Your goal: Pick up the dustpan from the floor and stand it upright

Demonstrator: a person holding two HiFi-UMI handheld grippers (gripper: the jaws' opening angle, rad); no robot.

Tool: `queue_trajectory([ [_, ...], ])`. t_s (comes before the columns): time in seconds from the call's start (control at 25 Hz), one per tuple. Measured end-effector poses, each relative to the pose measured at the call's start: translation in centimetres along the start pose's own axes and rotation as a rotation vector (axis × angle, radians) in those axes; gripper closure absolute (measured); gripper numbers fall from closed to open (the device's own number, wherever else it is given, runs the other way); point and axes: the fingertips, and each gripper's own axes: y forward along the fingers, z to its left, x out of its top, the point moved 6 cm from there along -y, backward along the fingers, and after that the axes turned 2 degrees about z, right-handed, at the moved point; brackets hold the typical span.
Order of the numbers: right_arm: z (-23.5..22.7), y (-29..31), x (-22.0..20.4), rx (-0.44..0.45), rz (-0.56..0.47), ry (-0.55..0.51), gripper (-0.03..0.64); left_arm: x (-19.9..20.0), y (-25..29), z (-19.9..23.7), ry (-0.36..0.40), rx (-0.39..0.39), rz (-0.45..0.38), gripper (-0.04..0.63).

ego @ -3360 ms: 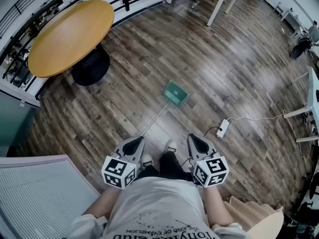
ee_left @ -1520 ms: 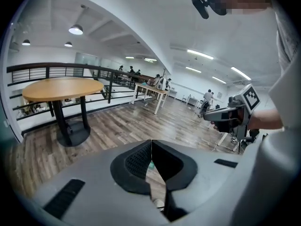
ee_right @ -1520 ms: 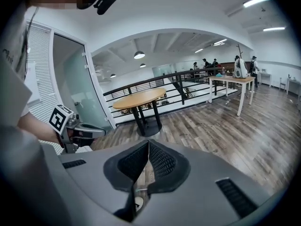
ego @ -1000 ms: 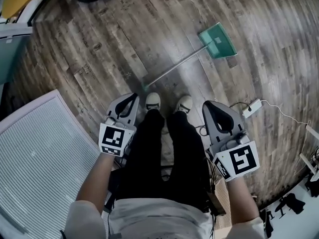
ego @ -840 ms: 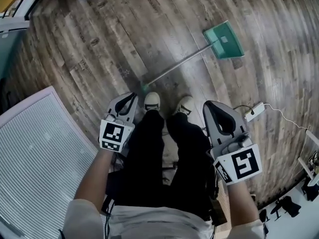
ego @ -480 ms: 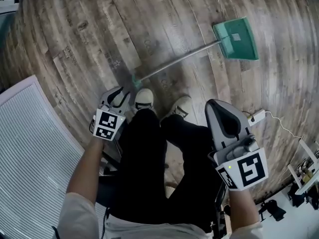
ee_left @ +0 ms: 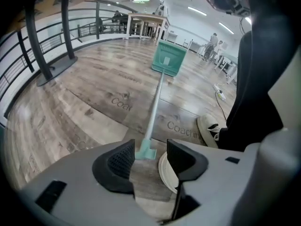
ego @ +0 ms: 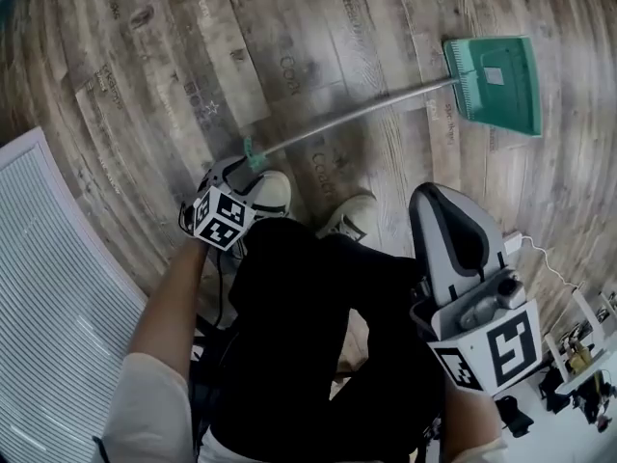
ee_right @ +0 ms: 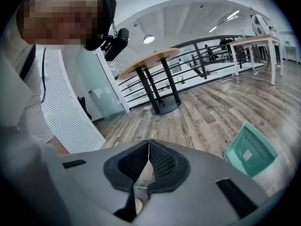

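The green dustpan [ego: 496, 83] lies flat on the wood floor, and its long grey handle [ego: 357, 114] runs down-left to a green end cap [ego: 251, 152]. My left gripper [ego: 229, 170] is low at that end cap. In the left gripper view the cap [ee_left: 146, 152] sits between the fingertips of the left gripper [ee_left: 149, 149], whose jaws are opening; the pads do not press on it. The pan [ee_left: 168, 58] lies further off. My right gripper [ego: 451, 231] hangs beside the person's right knee, shut and empty [ee_right: 149, 144], with the pan [ee_right: 249, 149] to its right.
The person's white shoes [ego: 272, 189] [ego: 353, 214] stand just behind the handle end. A white slatted panel [ego: 48, 307] fills the left. A power strip [ego: 511, 243] with its cable lies at the right. A round table [ee_right: 149, 59] and a railing stand further off.
The person has crouched and the floor looks closer. My left gripper dropped from knee height to the handle's green end and its jaws opened. The right gripper sank a little and stayed shut.
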Motion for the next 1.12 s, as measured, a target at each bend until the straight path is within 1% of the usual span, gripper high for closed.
queue_trajectory([
  [0.12,-0.8,0.6,-0.2,0.003,-0.003,-0.014,0.591,-0.9,3.1,0.1,0.021,0.011,0.038,0.355],
  [0.28,-1.5,0.6,-1.0,-0.009,0.002,-0.008,0.591,-1.6,5.8,0.5,0.063,0.044,0.093,0.351],
  [0.4,-1.3,0.6,-1.7,-0.012,0.005,-0.009,0.591,-1.7,6.8,0.9,0.104,0.059,0.129,0.365],
  [0.56,-1.0,0.7,-1.7,-0.012,0.005,-0.003,0.591,-1.3,6.4,0.7,0.196,0.039,0.138,0.399],
  [0.72,-0.7,0.5,-0.9,-0.012,-0.005,0.016,0.591,0.3,4.0,0.8,0.243,0.038,0.101,0.435],
  [0.88,0.5,-0.6,0.7,-0.005,-0.010,0.035,0.591,3.0,-0.1,0.3,0.285,0.030,0.044,0.463],
  [1.0,1.6,-1.9,2.7,0.001,-0.019,0.052,0.591,5.6,-3.8,0.0,0.297,0.024,0.011,0.467],
  [1.12,2.8,-3.8,5.7,0.003,-0.031,0.068,0.591,8.5,-8.0,-0.2,0.320,0.029,0.003,0.468],
])
